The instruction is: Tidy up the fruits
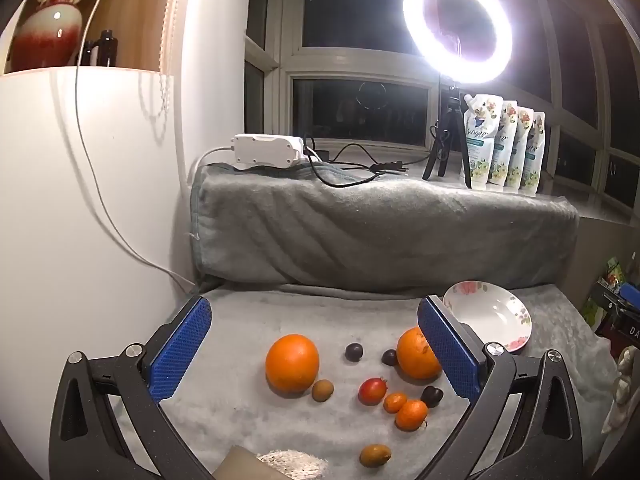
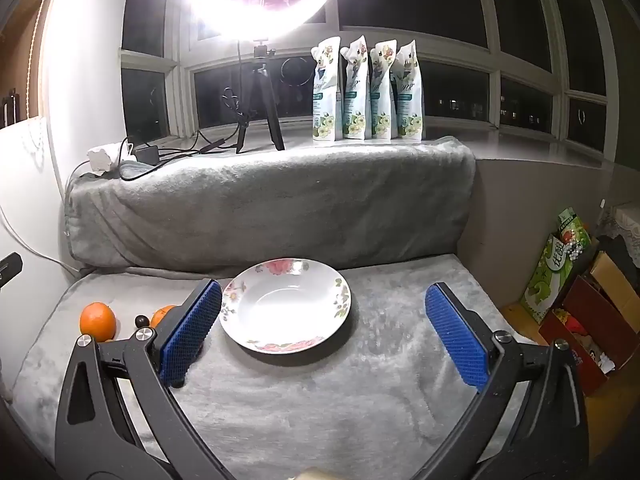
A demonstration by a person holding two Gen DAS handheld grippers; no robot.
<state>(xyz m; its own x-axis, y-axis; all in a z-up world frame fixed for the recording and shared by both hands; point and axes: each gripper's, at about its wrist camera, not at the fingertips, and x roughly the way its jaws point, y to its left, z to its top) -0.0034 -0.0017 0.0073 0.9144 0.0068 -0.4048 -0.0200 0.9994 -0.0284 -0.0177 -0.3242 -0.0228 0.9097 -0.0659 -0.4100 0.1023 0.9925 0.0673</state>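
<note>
Fruits lie loose on the grey blanket (image 1: 248, 320) between the spread jaws of the left gripper (image 1: 316, 354), which hovers empty and touches none of them: from the left a large orange (image 1: 292, 363), a brownish small fruit (image 1: 322, 390), dark plums (image 1: 354, 351), a red fruit (image 1: 372, 391), small tangerines (image 1: 411, 414) and a second orange (image 1: 416, 354) partly behind the right finger. Further right, the floral plate (image 2: 240, 300) sits bare on the blanket, seen between the jaws of the right gripper (image 2: 324, 336), equally wide apart, holding nothing.
</note>
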